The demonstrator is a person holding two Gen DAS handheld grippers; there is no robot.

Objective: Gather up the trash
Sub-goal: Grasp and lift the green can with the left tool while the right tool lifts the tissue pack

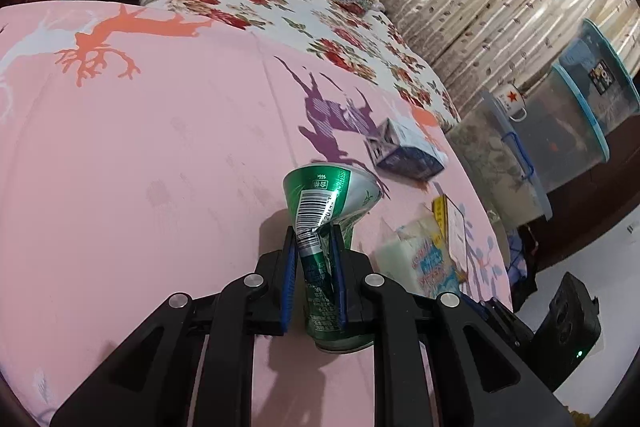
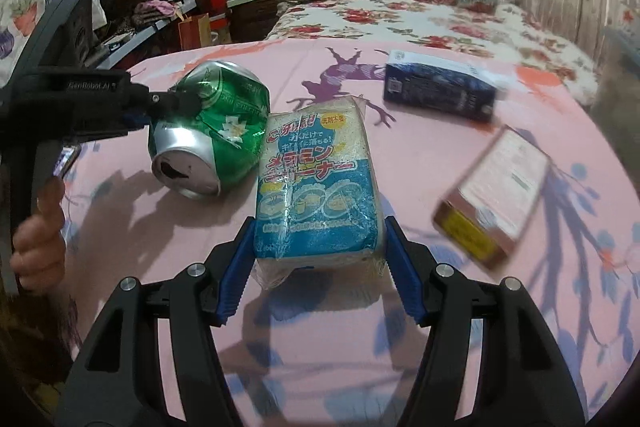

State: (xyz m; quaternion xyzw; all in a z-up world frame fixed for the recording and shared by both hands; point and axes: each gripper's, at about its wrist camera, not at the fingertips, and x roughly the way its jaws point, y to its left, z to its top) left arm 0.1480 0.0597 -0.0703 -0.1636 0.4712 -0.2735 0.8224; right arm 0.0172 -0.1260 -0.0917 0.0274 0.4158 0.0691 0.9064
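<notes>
Pinching crushed green can (image 1: 320, 227), left gripper (image 1: 314, 247) has blue pads pressed into dented middle, can held over pink sheet (image 1: 160, 167). Right gripper (image 2: 316, 259) jaws spread either side of blue sponge pack (image 2: 316, 187), whether touching, cannot tell. Dark blue box (image 2: 440, 89) lies beyond pack; brown box (image 2: 496, 195) to its right, blurred.

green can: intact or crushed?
Crushed. The green can is pinched flat at mid-body between the left claw fingers; its dented wall shows in the right wrist view.
</notes>
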